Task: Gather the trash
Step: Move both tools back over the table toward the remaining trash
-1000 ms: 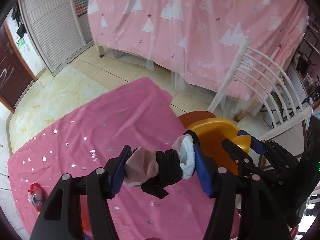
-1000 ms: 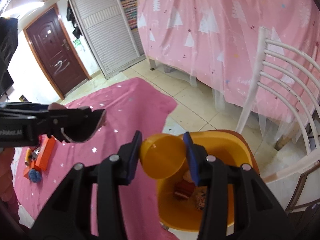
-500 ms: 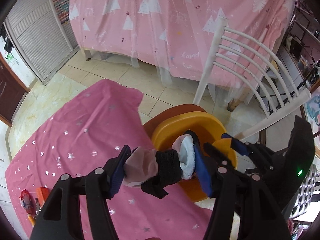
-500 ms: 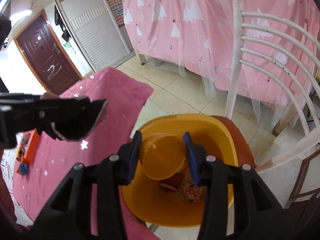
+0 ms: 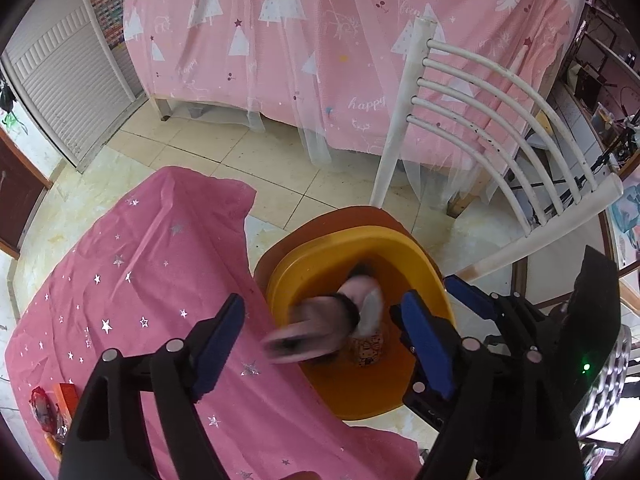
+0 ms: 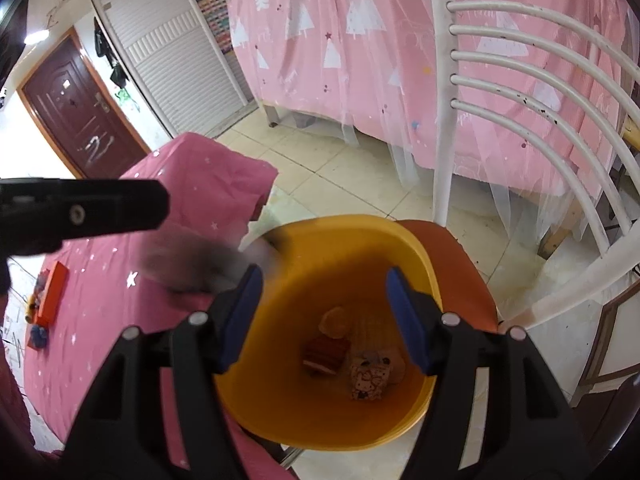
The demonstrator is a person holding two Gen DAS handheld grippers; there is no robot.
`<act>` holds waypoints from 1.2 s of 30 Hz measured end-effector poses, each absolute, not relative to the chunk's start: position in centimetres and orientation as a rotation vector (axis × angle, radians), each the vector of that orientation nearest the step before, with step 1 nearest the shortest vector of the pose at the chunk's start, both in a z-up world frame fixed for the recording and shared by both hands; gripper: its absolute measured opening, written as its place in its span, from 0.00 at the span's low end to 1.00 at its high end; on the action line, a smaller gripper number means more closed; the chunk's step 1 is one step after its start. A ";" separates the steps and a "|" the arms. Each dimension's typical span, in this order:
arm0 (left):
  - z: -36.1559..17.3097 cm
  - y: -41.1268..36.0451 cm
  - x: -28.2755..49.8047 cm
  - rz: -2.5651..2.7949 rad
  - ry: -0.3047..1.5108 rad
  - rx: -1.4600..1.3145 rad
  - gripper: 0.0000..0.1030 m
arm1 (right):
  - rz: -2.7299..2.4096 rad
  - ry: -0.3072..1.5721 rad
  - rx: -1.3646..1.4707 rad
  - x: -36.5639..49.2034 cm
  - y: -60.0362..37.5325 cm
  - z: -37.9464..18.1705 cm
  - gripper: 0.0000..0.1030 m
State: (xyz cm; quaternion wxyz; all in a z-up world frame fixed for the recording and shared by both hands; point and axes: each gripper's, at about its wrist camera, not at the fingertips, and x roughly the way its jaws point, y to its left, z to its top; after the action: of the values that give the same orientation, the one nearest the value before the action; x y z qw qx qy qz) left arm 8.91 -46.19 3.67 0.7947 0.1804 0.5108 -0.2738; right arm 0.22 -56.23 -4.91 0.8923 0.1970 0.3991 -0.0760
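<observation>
A yellow-orange basin (image 5: 400, 248) sits on a chair seat beside the pink-clothed table (image 5: 140, 280); it also shows in the right wrist view (image 6: 360, 232). My left gripper (image 5: 324, 340) is open, and a blurred pink, black and white sock bundle (image 5: 320, 328) falls from it over the basin's edge; the bundle shows as a blur in the right wrist view (image 6: 188, 264). My right gripper (image 6: 324, 312) is open and empty above the basin. Wrappers (image 6: 368, 372) and a small orange piece (image 6: 336, 320) lie in the basin bottom.
A white slatted chair back (image 5: 500, 128) rises behind the basin. A pink curtain (image 5: 320, 40) hangs beyond the tiled floor. An orange box (image 6: 52, 288) and small items (image 5: 44, 404) lie at the table's left end. A dark door (image 6: 76, 108) stands far left.
Both grippers opened. The left one let go of the sock bundle, now falling. The right one released the yellow cup, which is no longer seen. Both moved over the basin.
</observation>
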 end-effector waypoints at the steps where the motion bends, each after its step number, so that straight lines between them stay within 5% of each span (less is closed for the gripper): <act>1: 3.7 -46.1 8.9 -0.587 1.096 0.387 0.73 | -0.159 0.828 0.410 0.2 -56.1 -4.8 0.60; 12: 4.4 -42.0 8.8 -0.589 1.099 0.322 0.74 | -0.151 0.799 0.409 -0.6 -55.3 -3.8 0.61; 16: 5.4 -39.7 8.8 -0.592 1.084 0.283 0.75 | -0.137 0.781 0.418 -1.1 -54.3 -3.1 0.69; 36: 9.4 -23.7 11.2 -0.443 0.976 0.098 0.81 | -0.003 0.730 0.304 3.2 -44.2 2.5 0.69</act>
State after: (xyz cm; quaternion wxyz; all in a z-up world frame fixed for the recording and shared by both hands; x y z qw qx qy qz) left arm 11.23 -23.68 9.45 0.8587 0.0468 0.4647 -0.2108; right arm 3.20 -44.21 2.46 0.9228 0.1480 0.3556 -0.0015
